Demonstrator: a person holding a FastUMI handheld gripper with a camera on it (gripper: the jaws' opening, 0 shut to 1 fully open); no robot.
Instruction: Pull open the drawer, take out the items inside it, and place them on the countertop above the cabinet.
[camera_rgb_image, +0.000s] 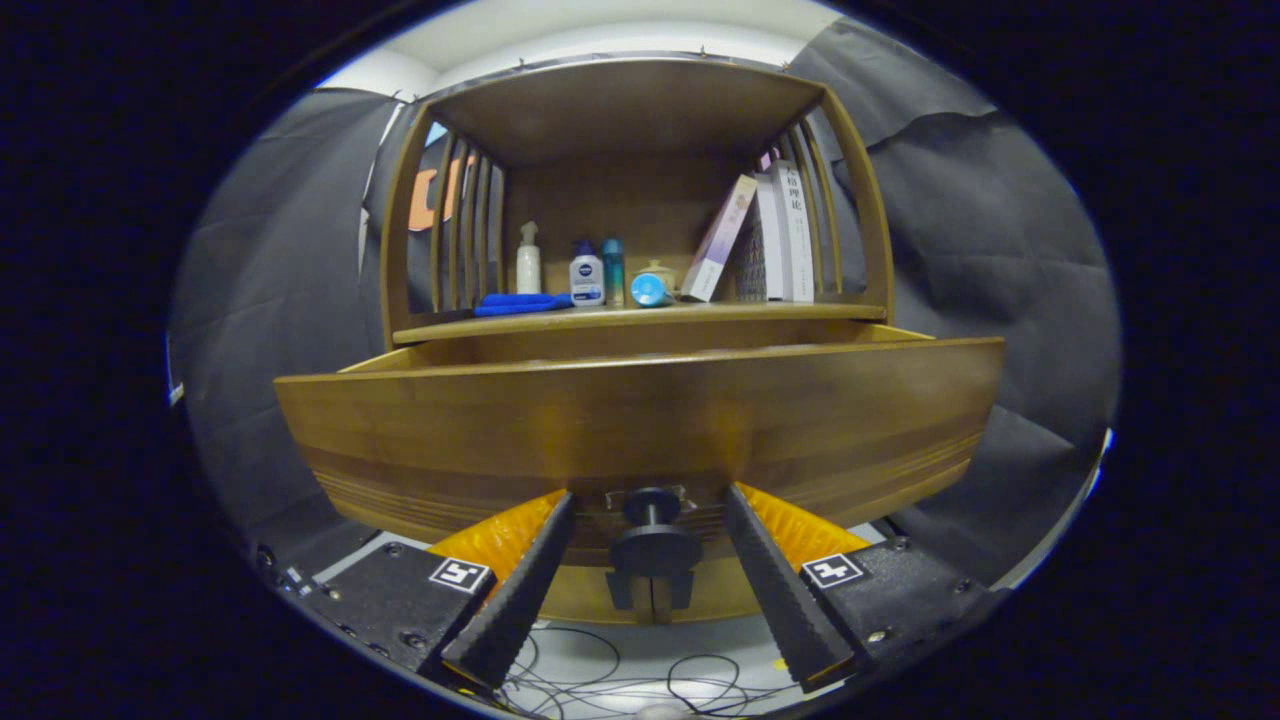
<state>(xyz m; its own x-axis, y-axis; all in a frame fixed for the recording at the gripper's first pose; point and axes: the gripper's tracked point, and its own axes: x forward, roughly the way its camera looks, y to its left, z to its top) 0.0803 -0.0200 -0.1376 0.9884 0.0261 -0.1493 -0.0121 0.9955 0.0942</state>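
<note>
Wooden cabinet (640, 200) with slatted sides — its countertop (800, 311) carries leaning books (775, 240), bottles, a blue cloth (520, 303).

Curved brown wooden drawer (640, 420) — stands pulled out just ahead of your fingers; its contents are hidden behind the front. Likely heavy, stiff, smooth-faced.

Round dark metal knob (654, 535) — your best hold, small and possibly slippery.

Gripper (650, 575) — fingers spread apart, flanking the knob, not touching it.

Ridged wedge jaws, black screwed mounts with square markers (460, 574), orange padding
</note>
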